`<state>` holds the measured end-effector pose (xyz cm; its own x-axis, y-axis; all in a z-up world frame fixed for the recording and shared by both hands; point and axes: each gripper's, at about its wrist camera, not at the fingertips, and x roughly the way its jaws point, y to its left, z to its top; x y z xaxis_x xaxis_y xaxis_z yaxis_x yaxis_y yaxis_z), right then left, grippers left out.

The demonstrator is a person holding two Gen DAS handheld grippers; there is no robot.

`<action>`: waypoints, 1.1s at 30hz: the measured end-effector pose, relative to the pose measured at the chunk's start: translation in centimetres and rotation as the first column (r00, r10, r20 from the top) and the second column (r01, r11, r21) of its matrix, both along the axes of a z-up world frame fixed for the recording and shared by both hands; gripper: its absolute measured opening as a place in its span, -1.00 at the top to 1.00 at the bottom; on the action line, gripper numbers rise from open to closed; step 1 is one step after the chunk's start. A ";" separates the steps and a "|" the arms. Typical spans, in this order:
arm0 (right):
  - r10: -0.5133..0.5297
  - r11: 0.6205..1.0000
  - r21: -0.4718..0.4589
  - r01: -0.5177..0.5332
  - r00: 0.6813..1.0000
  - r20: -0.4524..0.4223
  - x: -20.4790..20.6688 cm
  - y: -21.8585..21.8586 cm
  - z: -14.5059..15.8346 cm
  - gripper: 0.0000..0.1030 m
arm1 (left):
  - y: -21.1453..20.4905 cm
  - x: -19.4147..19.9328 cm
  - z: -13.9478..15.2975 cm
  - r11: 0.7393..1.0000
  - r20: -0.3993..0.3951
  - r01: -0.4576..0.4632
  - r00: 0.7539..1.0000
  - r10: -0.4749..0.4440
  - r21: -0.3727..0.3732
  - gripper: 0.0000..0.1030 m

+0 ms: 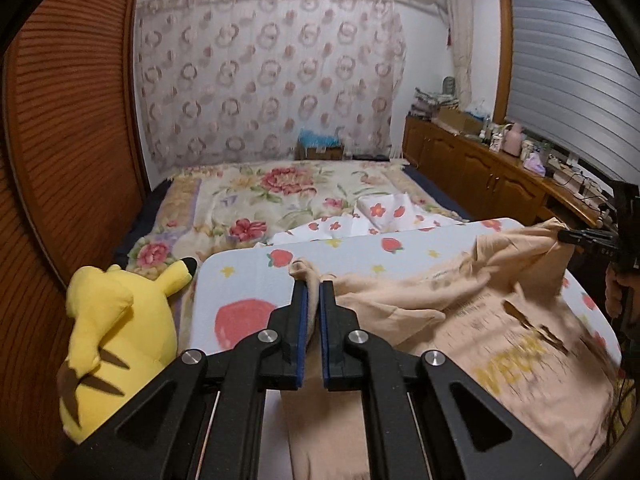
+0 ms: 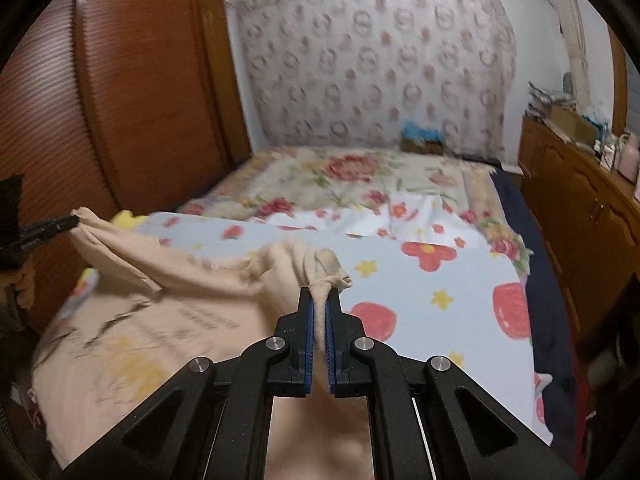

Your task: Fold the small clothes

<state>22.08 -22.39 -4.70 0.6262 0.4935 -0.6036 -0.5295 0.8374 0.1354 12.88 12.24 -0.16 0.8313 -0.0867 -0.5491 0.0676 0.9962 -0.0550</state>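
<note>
**Both grippers clamp the peach shirt over the board**

On the strawberry-print board laid across the bed, a peach T-shirt lies partly spread, its yellow lettering blurred. At the shirt's left edge, the left gripper is clenched on a bunched fold, cloth pinched between its blue pads. At the other edge, the right gripper grasps a gathered corner of the same shirt, raised off the board. Between the two grips the upper hem sags. A yellow plush toy sits just beside the board's left edge, and a flowered white cloth lies folded on the floral bedspread beyond.
</note>
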 end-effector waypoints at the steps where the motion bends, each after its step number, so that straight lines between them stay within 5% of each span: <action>1: 0.005 1.000 0.009 -0.005 1.000 0.014 -1.2 -0.5 0.4 0.91 | -0.1 -1.5 0.3 1.000 0.010 -0.002 1.000 0.002 0.004 0.88; 7: 0.025 0.995 0.092 -0.029 0.999 0.046 -8.6 -4.8 1.7 0.91 | 0.2 -9.3 0.8 1.000 0.037 -0.020 0.999 0.021 -0.014 0.88; 19: 0.044 0.999 0.001 -0.044 0.998 -0.038 -17.9 -10.2 3.1 0.91 | 0.5 -16.7 -1.0 0.999 -0.006 -0.024 1.000 0.024 -0.034 0.88; 21: 0.033 0.999 -0.024 -0.035 0.996 -0.079 -18.1 -10.3 2.1 0.90 | 0.7 -16.6 -2.1 0.999 -0.030 0.000 1.000 -0.001 -0.039 0.71; 23: 0.022 0.999 -0.046 -0.027 0.994 -0.102 -18.0 -10.3 1.5 0.81 | 0.8 -16.2 -2.8 1.000 -0.055 -0.008 0.998 0.007 -0.026 0.28; 25: 0.005 0.999 -0.051 -0.011 0.995 -0.104 -17.6 -10.5 1.4 0.71 | 0.9 -15.7 -3.4 0.999 -0.073 0.009 0.997 -0.011 -0.036 0.07; 28: -0.010 0.998 -0.068 0.004 0.997 -0.080 -16.9 -9.9 1.9 0.14 | 0.9 -14.6 -3.7 1.000 -0.083 0.006 0.997 -0.008 -0.018 -0.31; 33: -0.037 0.993 -0.112 0.032 0.999 -0.039 -15.3 -7.6 1.1 -0.05 | 1.4 -11.2 -4.5 1.000 -0.115 0.008 0.993 -0.008 0.003 -0.37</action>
<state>6.79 -30.00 -3.58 0.6155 0.4002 -0.6790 -0.4960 0.8662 0.0610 1.66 13.62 -4.69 0.7621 -0.0909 -0.6411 0.0689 0.9959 -0.0594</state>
